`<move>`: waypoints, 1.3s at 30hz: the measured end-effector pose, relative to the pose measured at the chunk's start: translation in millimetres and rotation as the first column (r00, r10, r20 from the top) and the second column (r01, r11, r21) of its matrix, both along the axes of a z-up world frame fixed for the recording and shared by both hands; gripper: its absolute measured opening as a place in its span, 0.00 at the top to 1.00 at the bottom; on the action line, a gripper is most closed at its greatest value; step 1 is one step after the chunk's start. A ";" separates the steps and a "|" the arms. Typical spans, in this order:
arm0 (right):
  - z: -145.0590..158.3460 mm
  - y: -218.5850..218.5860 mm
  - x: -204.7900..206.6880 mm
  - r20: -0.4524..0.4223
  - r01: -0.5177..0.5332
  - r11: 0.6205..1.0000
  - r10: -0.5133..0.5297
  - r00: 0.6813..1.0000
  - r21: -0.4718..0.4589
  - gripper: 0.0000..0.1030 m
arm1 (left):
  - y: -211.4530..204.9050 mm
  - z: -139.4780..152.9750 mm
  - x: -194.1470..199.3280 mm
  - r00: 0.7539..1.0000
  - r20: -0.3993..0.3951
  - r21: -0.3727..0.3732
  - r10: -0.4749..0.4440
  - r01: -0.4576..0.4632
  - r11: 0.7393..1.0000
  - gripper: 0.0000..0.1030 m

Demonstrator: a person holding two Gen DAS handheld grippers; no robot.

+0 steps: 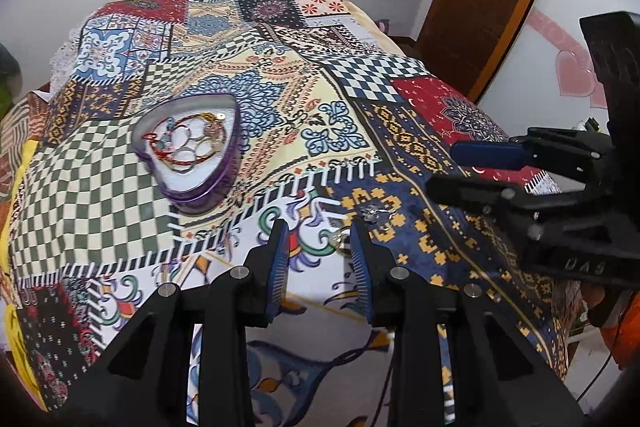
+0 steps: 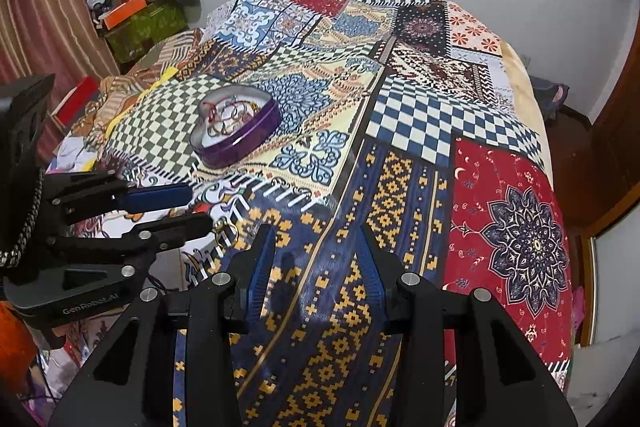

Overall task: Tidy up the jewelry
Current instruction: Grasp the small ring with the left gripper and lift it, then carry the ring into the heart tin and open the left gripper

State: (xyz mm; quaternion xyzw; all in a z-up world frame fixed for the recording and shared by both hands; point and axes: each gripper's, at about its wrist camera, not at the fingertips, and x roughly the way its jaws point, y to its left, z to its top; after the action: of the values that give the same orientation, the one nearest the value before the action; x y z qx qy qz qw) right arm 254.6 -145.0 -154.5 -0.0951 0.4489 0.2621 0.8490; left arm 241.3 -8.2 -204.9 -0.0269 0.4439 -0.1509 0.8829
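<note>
Left gripper (image 1: 320,231) – jaws parted above gold ring (image 1: 338,240) on patterned bedspread (image 1: 120,187); right gripper (image 2: 316,235) parted too (nothing held); heart-shaped box (image 1: 190,155) beyond.

A purple heart-shaped box (image 1: 192,163) sits on the multicoloured patchwork cloth (image 1: 360,75) of checks and florals.

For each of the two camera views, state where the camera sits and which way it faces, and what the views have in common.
Left wrist view: sits on the left gripper, looking forward along its open fingers over the patchwork cloth; the right gripper enters from the right.
Right wrist view: sits on the right gripper, fingers open, facing the same way over the cloth; the left gripper enters from the left.
Shared: the purple heart-shaped box of bangles, a small gold ring on the cloth, and each other's gripper.
</note>
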 end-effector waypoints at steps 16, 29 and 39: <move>-14.6 36.5 -7.0 0.027 -0.138 0.989 0.139 0.990 -0.055 0.70 | 11.6 -2.6 -4.1 0.999 0.022 -0.016 0.036 -0.036 0.999 0.95; -11.3 43.6 -6.4 0.036 -0.153 0.986 0.156 0.987 -0.062 0.91 | 38.1 12.7 -16.7 0.992 0.063 -0.042 0.110 -0.108 0.993 0.95; 29.9 37.2 -3.1 0.110 -0.099 0.995 0.098 0.989 0.009 0.91 | 48.6 39.1 -19.6 0.982 0.127 -0.047 0.137 -0.132 0.990 0.95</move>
State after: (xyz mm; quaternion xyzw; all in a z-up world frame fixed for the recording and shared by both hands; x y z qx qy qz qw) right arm 251.6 -107.8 -124.6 -0.1254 0.3946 0.3013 0.8589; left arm 221.7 40.5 -165.8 -0.0638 0.3798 -0.1007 0.9173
